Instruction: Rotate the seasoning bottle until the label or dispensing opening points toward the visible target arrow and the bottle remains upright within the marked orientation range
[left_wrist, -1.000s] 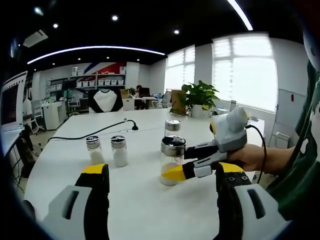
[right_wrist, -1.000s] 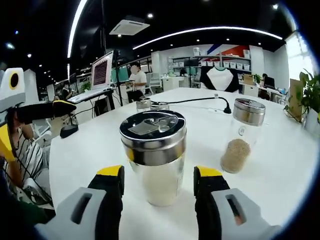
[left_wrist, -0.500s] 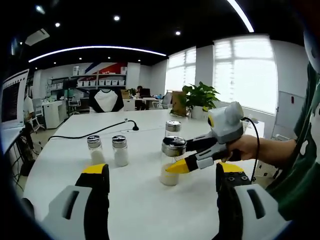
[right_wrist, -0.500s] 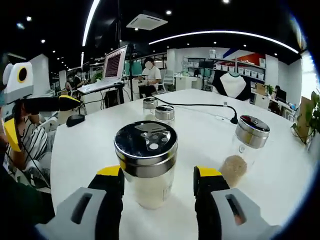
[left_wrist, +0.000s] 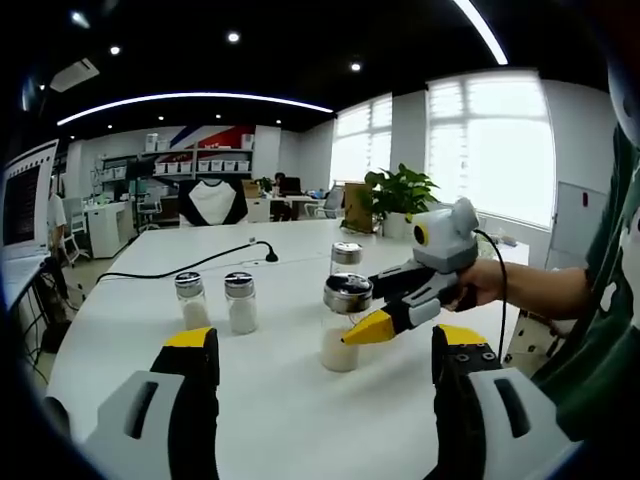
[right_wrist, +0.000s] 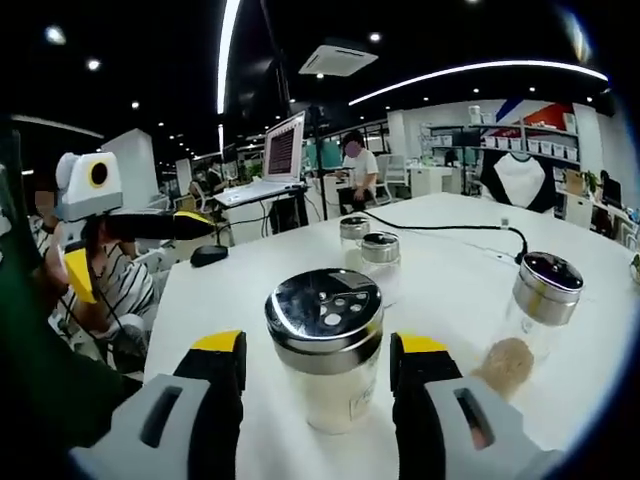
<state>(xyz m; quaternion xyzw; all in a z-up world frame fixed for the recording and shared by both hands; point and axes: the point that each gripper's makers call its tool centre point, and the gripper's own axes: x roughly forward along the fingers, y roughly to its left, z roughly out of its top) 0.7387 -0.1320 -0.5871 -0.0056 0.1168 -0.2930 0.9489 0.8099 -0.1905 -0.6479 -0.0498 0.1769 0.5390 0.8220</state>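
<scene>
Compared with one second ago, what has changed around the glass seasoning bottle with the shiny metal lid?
The right gripper has swung around the glass seasoning bottle with the metal lid, its body lifting and tilting. The lid's dispensing holes now face the right gripper view differently, so the bottle seems turned. It stays upright on the white table between the jaws. The left gripper stays open and apart; the other three shakers have not moved.

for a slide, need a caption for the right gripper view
Hand-held gripper straddling a steel-lidded seasoning bottle on a white table.
</scene>
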